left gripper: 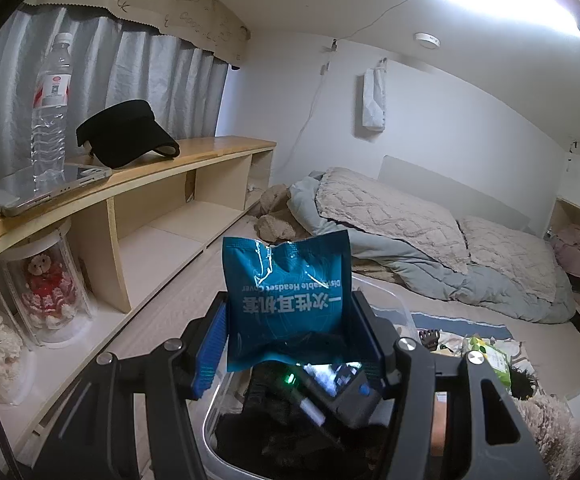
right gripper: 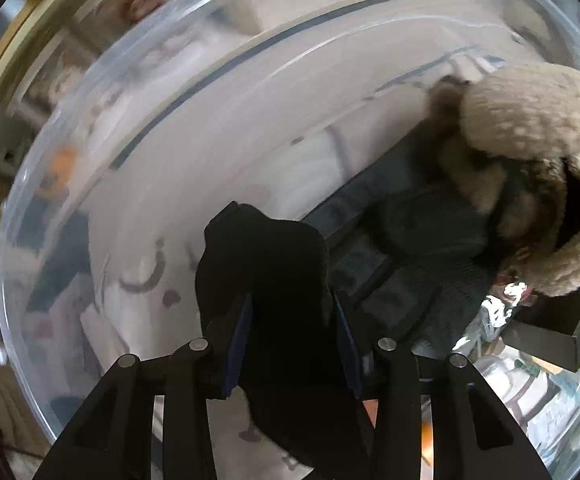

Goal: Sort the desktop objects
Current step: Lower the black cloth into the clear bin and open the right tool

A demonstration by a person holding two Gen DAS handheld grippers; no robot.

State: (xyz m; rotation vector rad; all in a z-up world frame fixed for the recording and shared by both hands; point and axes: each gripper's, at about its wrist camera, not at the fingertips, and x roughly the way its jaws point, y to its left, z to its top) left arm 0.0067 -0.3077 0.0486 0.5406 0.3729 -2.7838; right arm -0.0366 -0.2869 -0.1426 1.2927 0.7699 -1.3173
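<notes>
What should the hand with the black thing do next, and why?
Probably open the right gripper and let go. It holds a black cloth item pointing down inside the clear bin, where a furry hat already lies, so dropping it there looks like the next step.

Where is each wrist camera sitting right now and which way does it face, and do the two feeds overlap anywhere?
Left wrist: on the left gripper, facing nearly level across the room toward the bed and the shelf; both black fingers show, clamped on a teal packet above the clear bin.
Right wrist: on the right gripper, facing steeply down into the clear bin; its fingers show, gripping a black cloth item beside a furry hat.
Shared: only the clear bin; the left view also shows what may be the right gripper inside it.
</notes>
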